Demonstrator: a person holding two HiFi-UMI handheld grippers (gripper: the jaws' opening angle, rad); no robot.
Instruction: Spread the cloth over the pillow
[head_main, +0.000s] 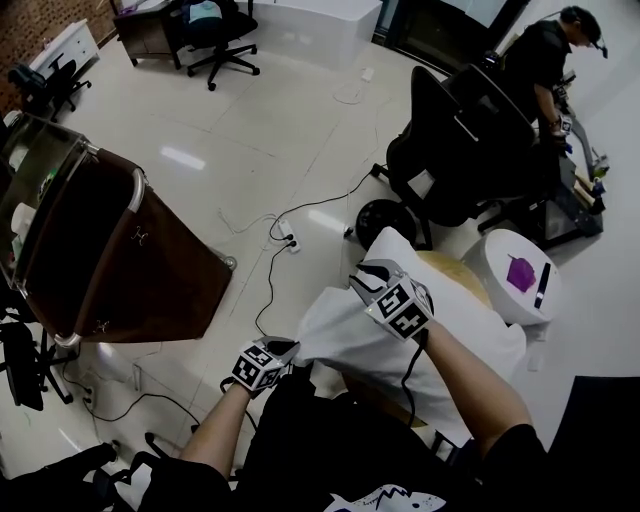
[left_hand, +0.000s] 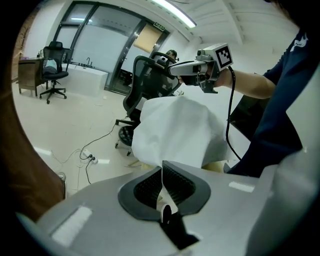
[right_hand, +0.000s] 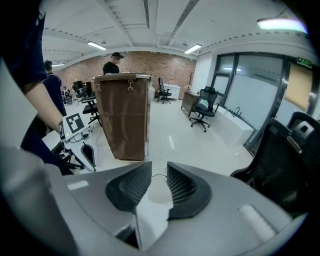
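Note:
A white cloth (head_main: 345, 335) lies draped over a tan pillow (head_main: 452, 272) on my lap. My left gripper (head_main: 287, 350) is shut on the cloth's near left corner; in the left gripper view (left_hand: 162, 172) a thin fold of cloth (left_hand: 180, 130) runs down between its closed pads. My right gripper (head_main: 368, 276) holds the cloth's far edge, above the pillow's far side. In the right gripper view (right_hand: 159, 175) its jaws stand partly apart with a bunched fold of cloth (right_hand: 152, 215) gripped deep between them. A strip of the pillow (left_hand: 216, 166) shows under the cloth's hem.
A tall brown bin (head_main: 110, 250) stands on the floor to the left. A black office chair (head_main: 460, 150) is just beyond the pillow. A white round stool (head_main: 500, 262) sits at right. A power strip (head_main: 290, 240) with cables lies on the floor ahead. A person (head_main: 545, 60) works at back right.

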